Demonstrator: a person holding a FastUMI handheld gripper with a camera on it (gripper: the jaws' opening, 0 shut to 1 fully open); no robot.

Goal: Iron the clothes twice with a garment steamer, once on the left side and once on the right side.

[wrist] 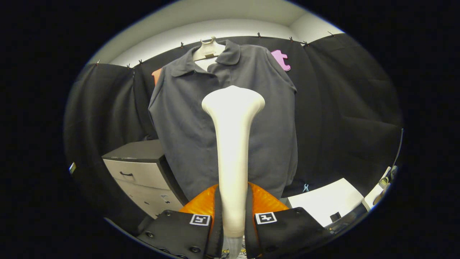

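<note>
Tool clamped on steamer handle, both fingers pressing it. Steamer upright, head up in front of shirt mid-chest. Shirt on hanger against booth wall. Drawer unit beside shirt's lower edge.

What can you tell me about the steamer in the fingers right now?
The garment steamer is a smooth, cream-white wand, plastic by its look, with a slim handle widening into a flared head. It stands upright, clamped low on its handle between the fingers of the gripper, head raised before the grey polo shirt's chest; contact with the fabric cannot be judged.
</note>
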